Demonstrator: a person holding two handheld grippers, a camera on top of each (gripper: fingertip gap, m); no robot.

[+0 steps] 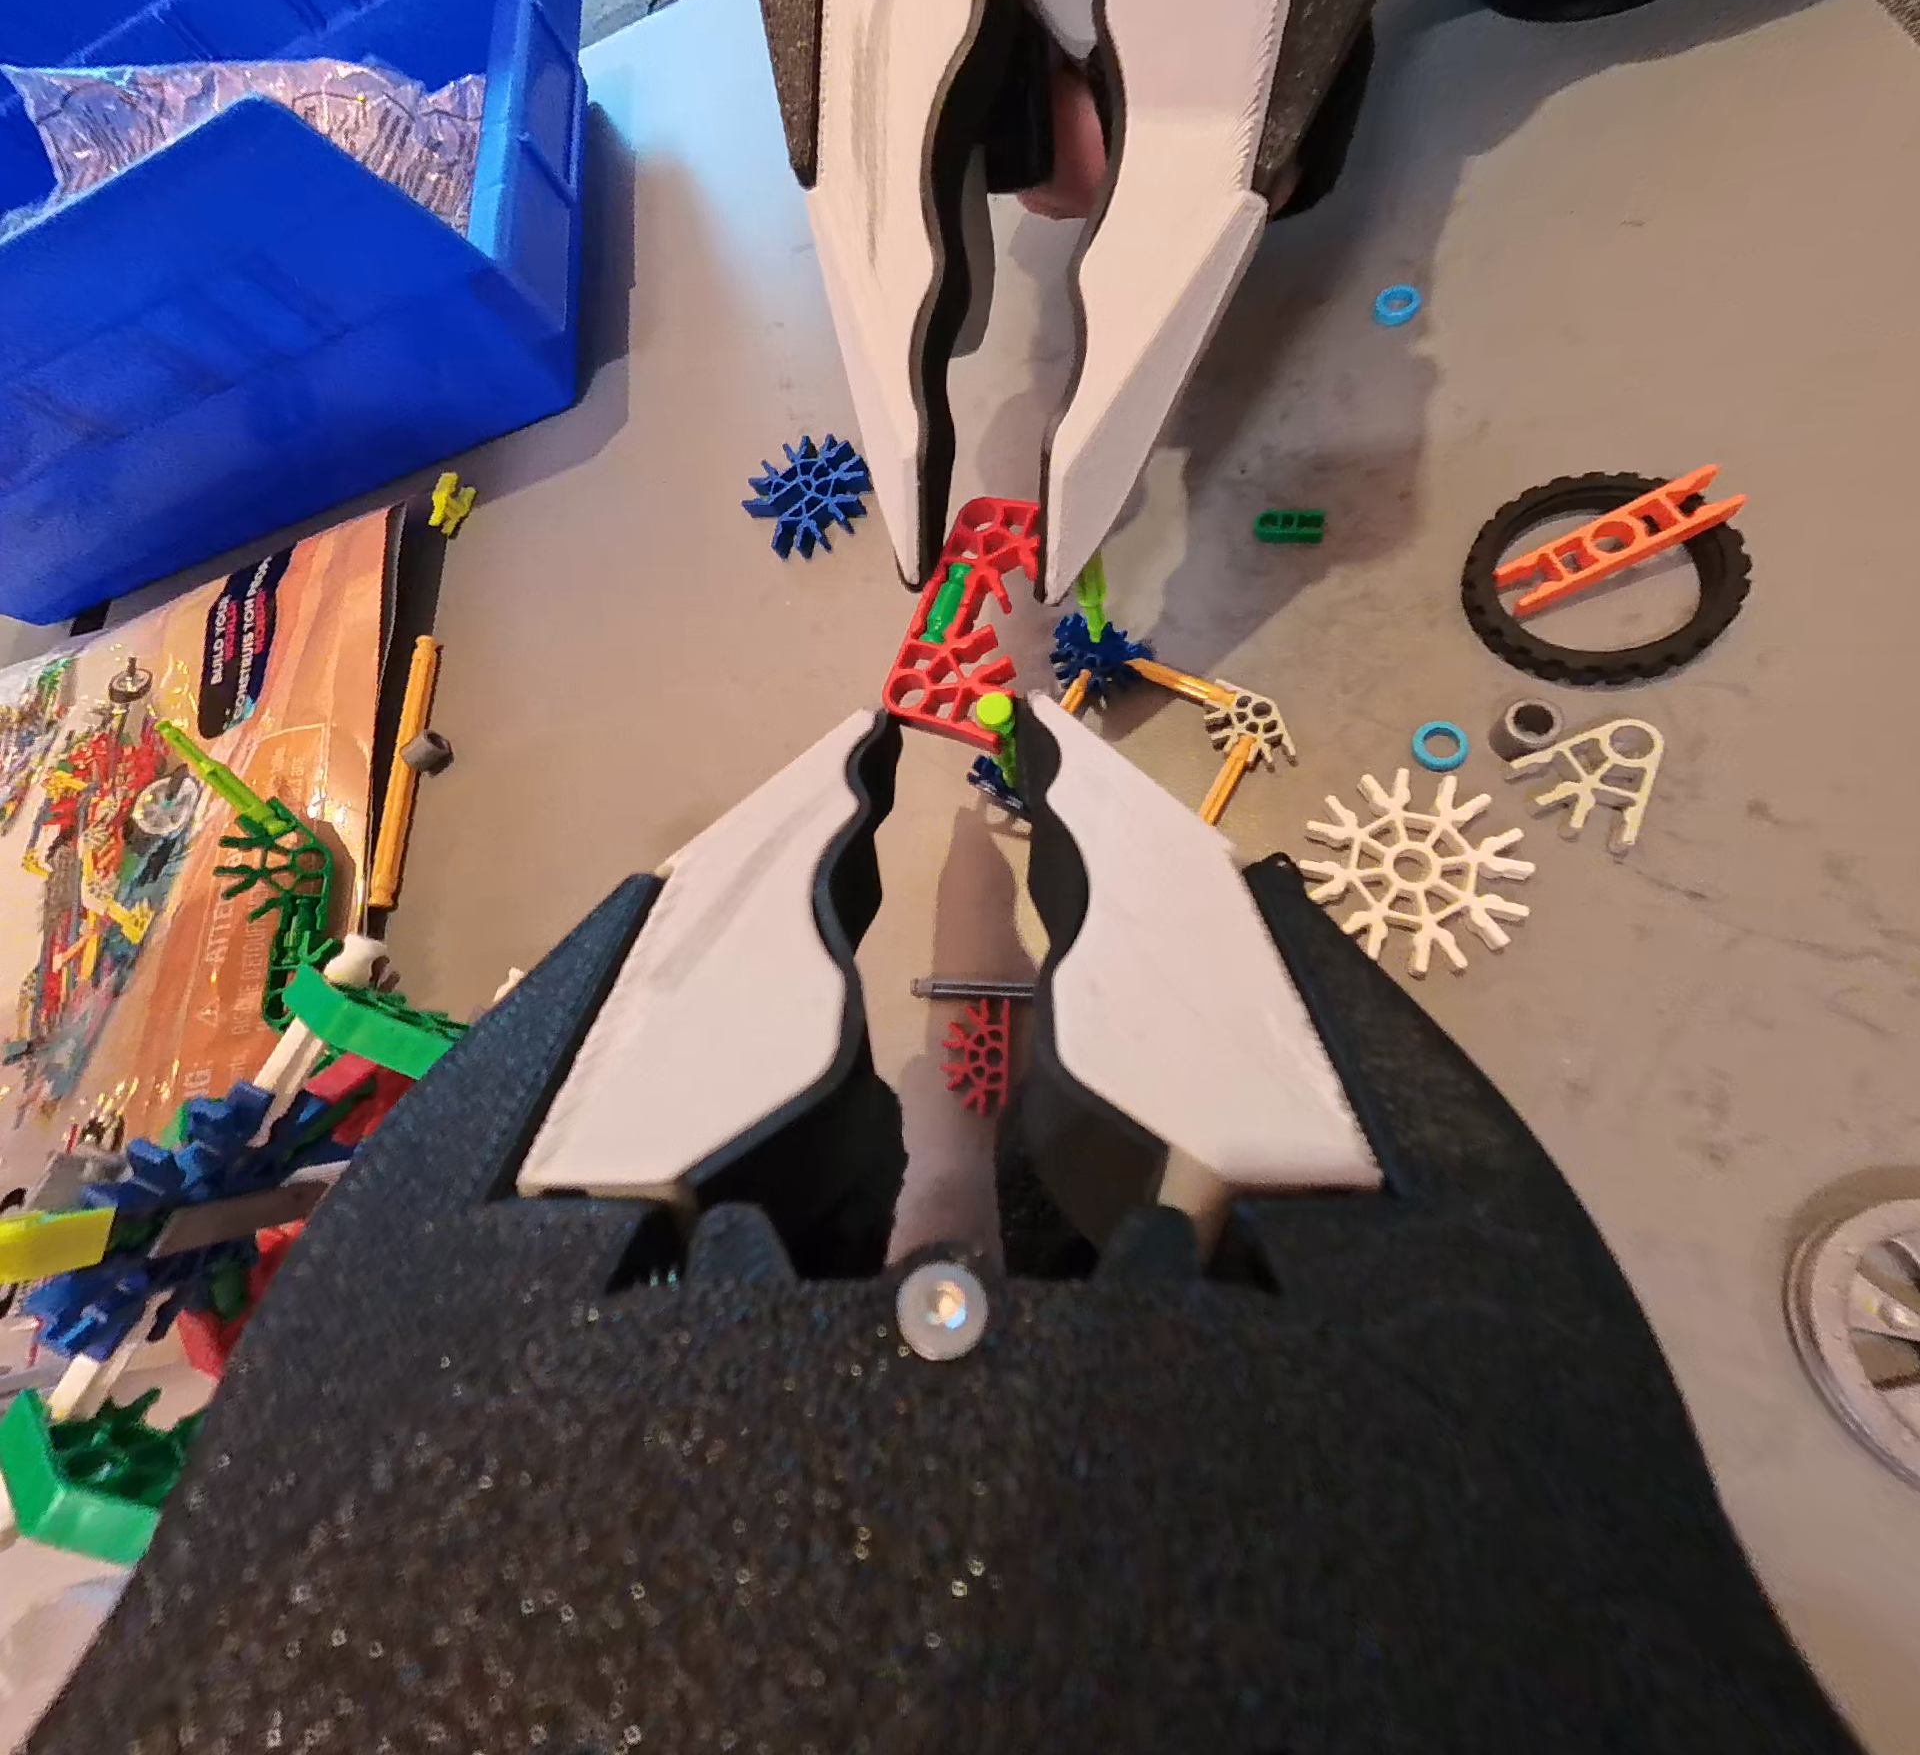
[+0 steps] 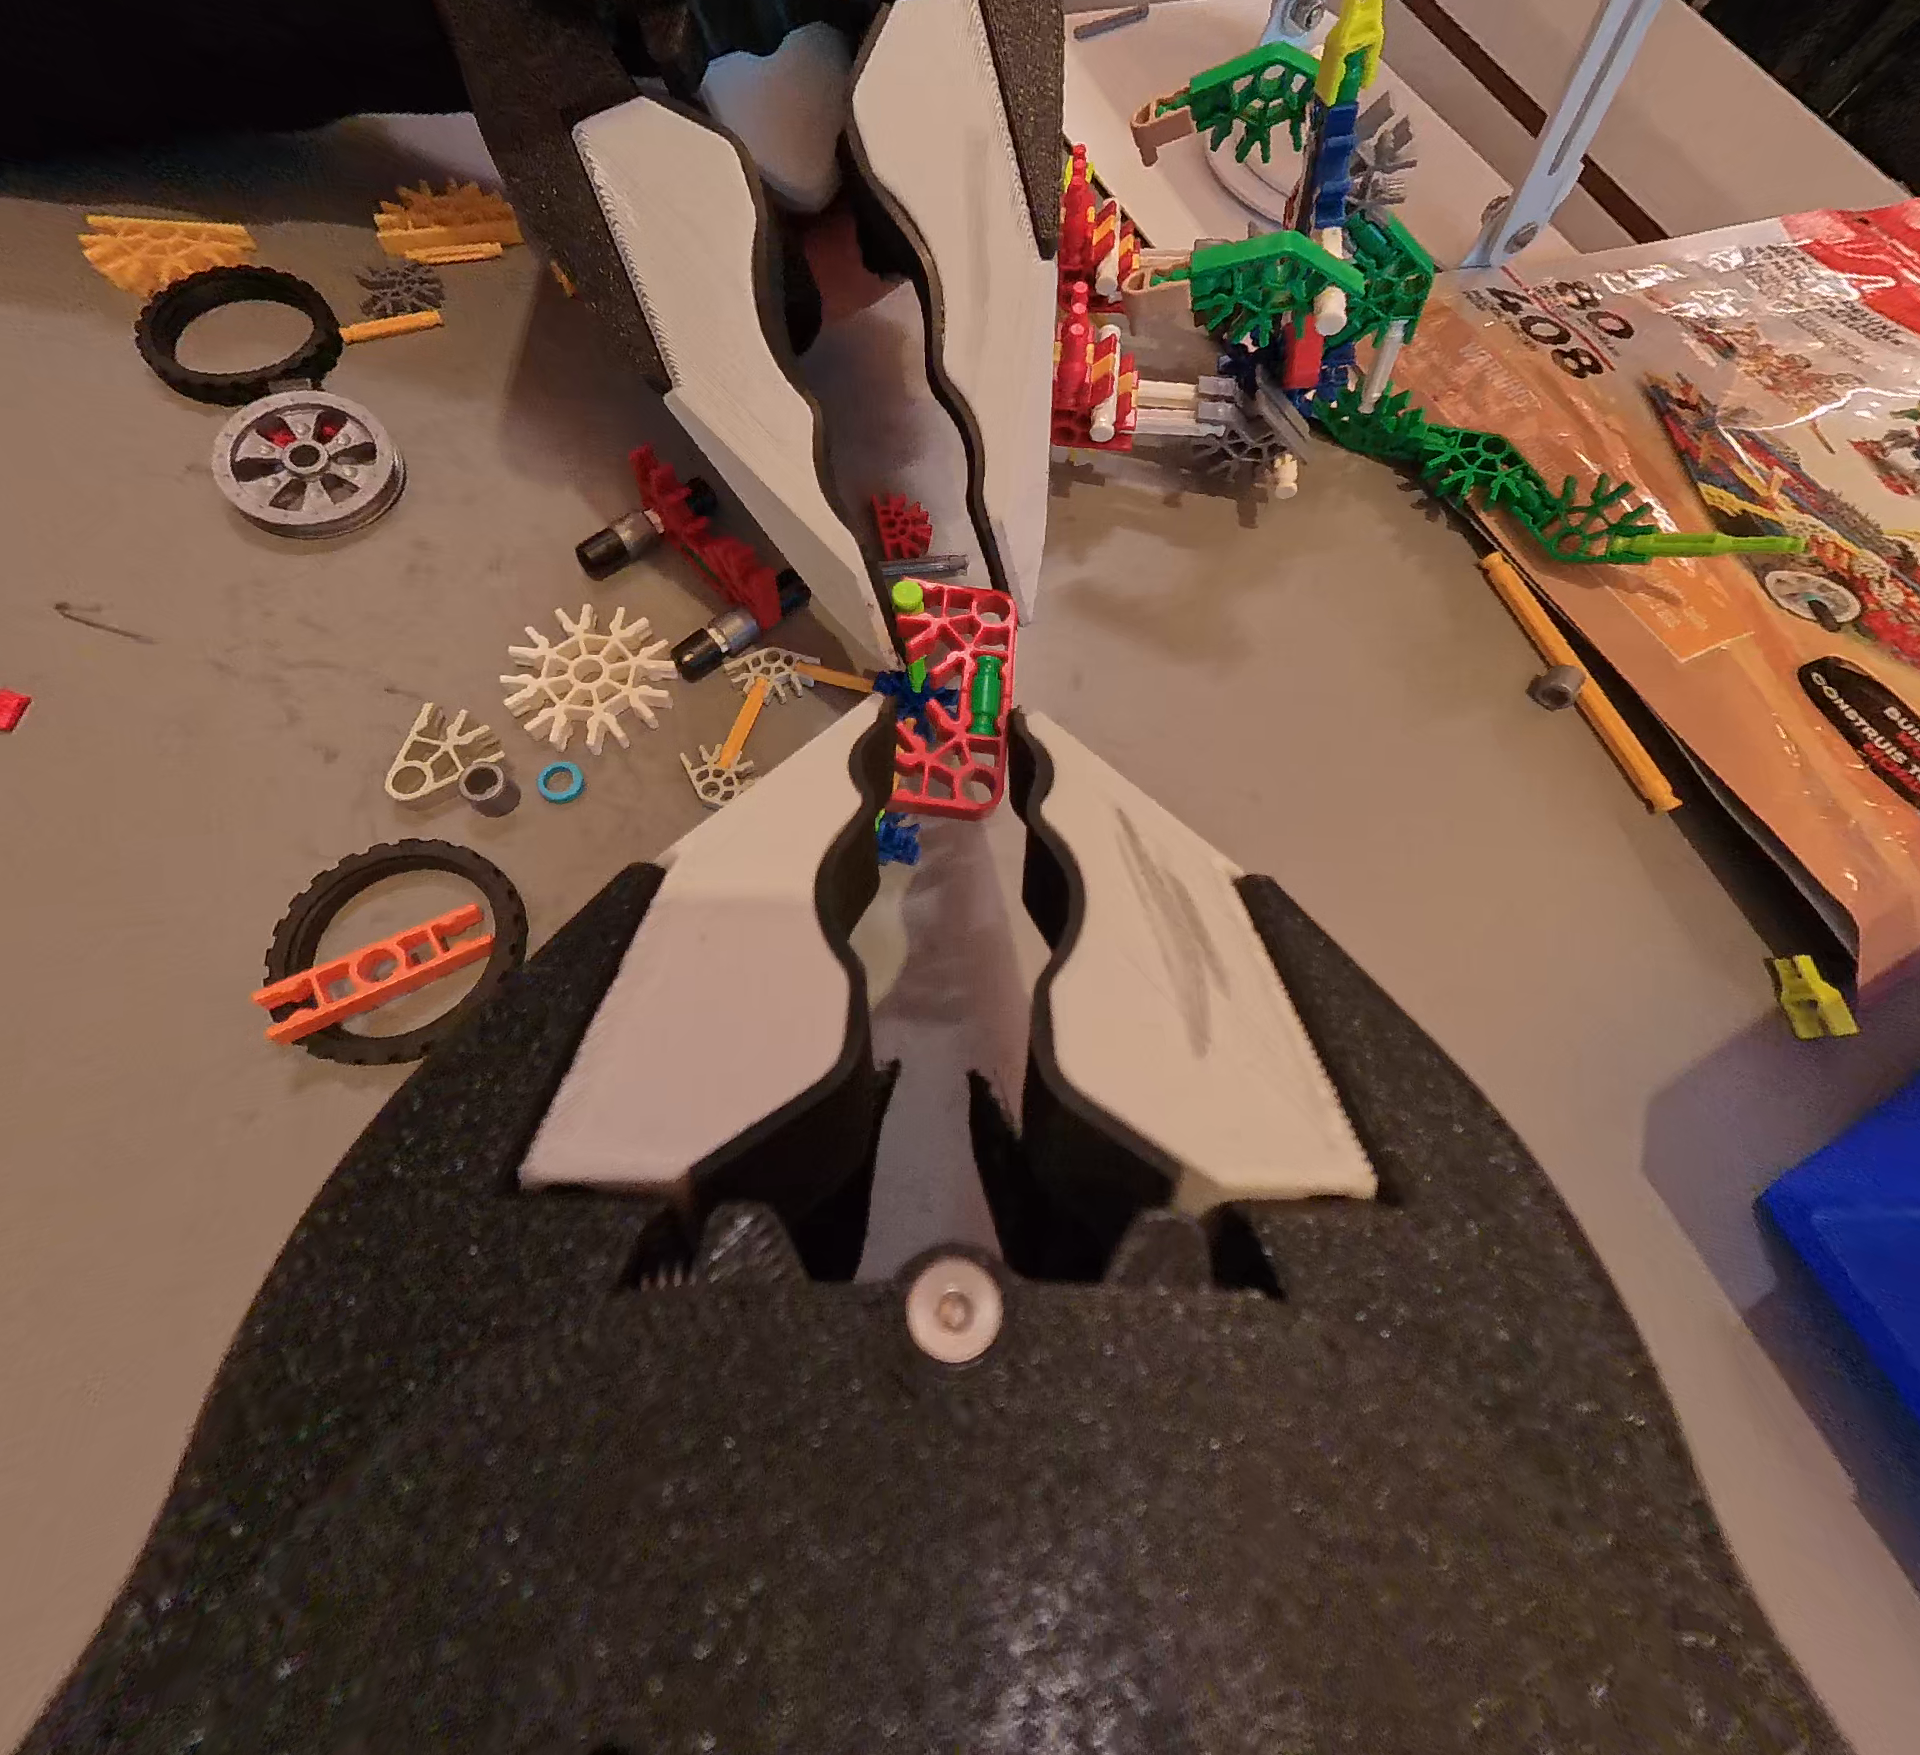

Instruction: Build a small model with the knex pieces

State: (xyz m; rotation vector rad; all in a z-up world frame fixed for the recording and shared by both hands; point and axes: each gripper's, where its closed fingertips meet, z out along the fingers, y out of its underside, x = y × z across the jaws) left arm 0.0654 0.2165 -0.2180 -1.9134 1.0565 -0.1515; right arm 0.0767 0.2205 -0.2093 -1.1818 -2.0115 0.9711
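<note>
A red connector frame (image 1: 940,671) with a dark green rod (image 1: 951,604) clipped across it hangs between both grippers above the grey table (image 1: 1558,1134). My left gripper (image 1: 956,718) is shut on its near end, beside a lime rod (image 1: 994,706). My right gripper (image 1: 987,578) comes in from the far side and is shut on the other end. In the right wrist view my right gripper (image 2: 951,723) clamps the frame (image 2: 951,656), and the left gripper (image 2: 956,625) holds the far end. A blue connector (image 2: 909,692) with orange rods hangs below.
A blue bin (image 1: 260,303) and a printed bag (image 1: 156,770) lie to the left. A black tyre with an orange connector (image 1: 1605,578), a white snowflake connector (image 1: 1413,869) and small rings lie to the right. A built green, red and blue model (image 2: 1299,282) and a silver wheel (image 2: 307,464) stand nearby. My left and right fingertips are right by each other.
</note>
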